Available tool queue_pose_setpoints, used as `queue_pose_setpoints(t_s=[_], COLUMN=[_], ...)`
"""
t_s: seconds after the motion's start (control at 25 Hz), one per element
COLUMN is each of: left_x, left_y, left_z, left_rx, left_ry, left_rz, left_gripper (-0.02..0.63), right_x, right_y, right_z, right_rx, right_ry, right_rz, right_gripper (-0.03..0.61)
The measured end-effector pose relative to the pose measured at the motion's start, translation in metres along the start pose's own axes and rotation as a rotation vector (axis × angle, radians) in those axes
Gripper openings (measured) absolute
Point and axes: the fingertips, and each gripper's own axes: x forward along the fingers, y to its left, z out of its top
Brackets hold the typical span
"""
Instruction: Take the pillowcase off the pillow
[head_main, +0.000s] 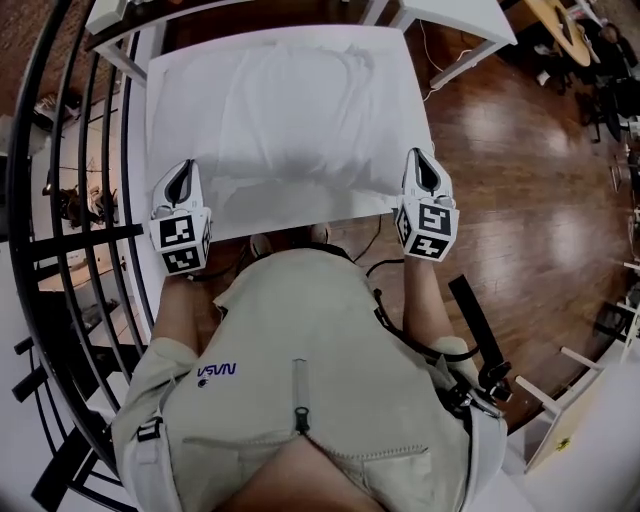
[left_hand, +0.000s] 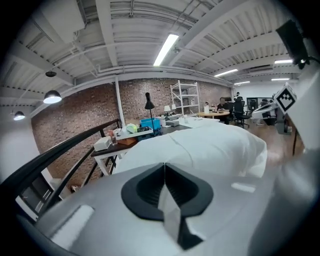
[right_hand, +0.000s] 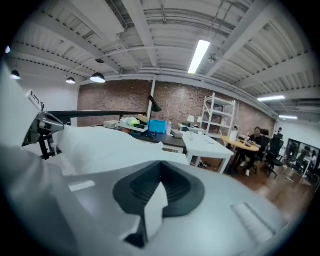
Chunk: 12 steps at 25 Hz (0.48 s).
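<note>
Head view shows the pillow in its white pillowcase on the table, on the far side of the person. The left gripper and right gripper are each clamped on a pinch of the case's near edge, at the near left and near right corners. From here a thin fold could slip from a jaw, or friction could drag the pillow near with its case and off the table; the long axis seems to run near to far, with the slack, probably open end pointing near.
</note>
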Motion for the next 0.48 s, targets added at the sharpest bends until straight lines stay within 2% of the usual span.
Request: queue_pose_setpoints(t_s=[0.08,0.16,0.32,0.4,0.48], left_x=[-0.003,-0.005,-0.005,-0.006,-0.008], left_y=[-0.009,-0.018,-0.031,-0.035,-0.038], left_z=[-0.003,-0.004,-0.004,-0.006,-0.009], left_rx=[0.029,0.026,-0.005,0.002,0.008], left_ry=[0.006,-0.002,-0.014,-0.010,-0.004], left_rz=[-0.032,-0.047,-0.063,-0.077,-0.085], left_gripper=[0.012,0.012,0.012,0.012,0.011], right_x=[-0.009,-0.015,-0.010,-0.004,0.003], right_y=[0.026,0.071,0.153,0.176,0.186], right_z=[-0.005,-0.017,-0.056,-0.070,-0.077], right_rx=[0.011,0.024,0.078,0.102,0.122], right_ry=[0.001,0.024,0.151,0.207,0.239], right_rz=[0.097,0.214,0.419,0.489,0.518], right_gripper=[0.005,0.005,0.101,0.129,0.157])
